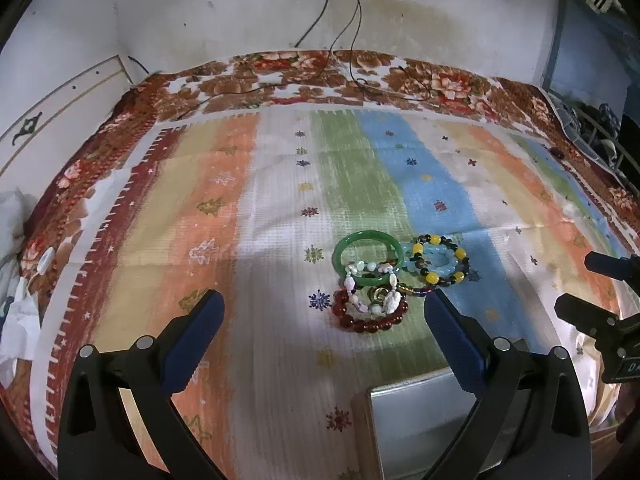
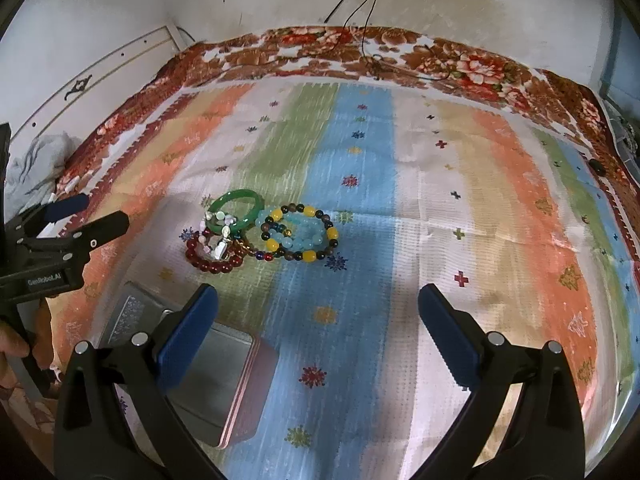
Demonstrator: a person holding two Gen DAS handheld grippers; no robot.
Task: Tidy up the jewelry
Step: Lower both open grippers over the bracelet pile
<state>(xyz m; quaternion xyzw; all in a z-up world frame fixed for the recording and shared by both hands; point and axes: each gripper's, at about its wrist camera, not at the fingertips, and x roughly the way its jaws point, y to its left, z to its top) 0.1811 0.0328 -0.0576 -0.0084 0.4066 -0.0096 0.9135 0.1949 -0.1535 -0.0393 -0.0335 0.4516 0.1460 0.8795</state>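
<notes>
- Jewelry lies heaped on the striped cloth (image 2: 400,208) spread over the bed: a green bangle (image 1: 367,258) leans against a dark red bead bracelet (image 1: 370,316), with a white shell-and-pearl strand (image 1: 374,288) draped across both.
- Just beside them, touching, a pale blue bead bracelet (image 2: 298,232) sits inside a yellow-and-dark bead bracelet (image 2: 300,234).
- Nearer the cameras, a silver tin box (image 2: 208,372) rests on the cloth, apart from the heap.
- Left tool (image 1: 324,328) hovers above the cloth, fingers spread wide, holding nothing.
- Right tool (image 2: 318,320) likewise gapes wide and empty.
- A floral blanket (image 1: 280,76) borders the cloth.
</notes>
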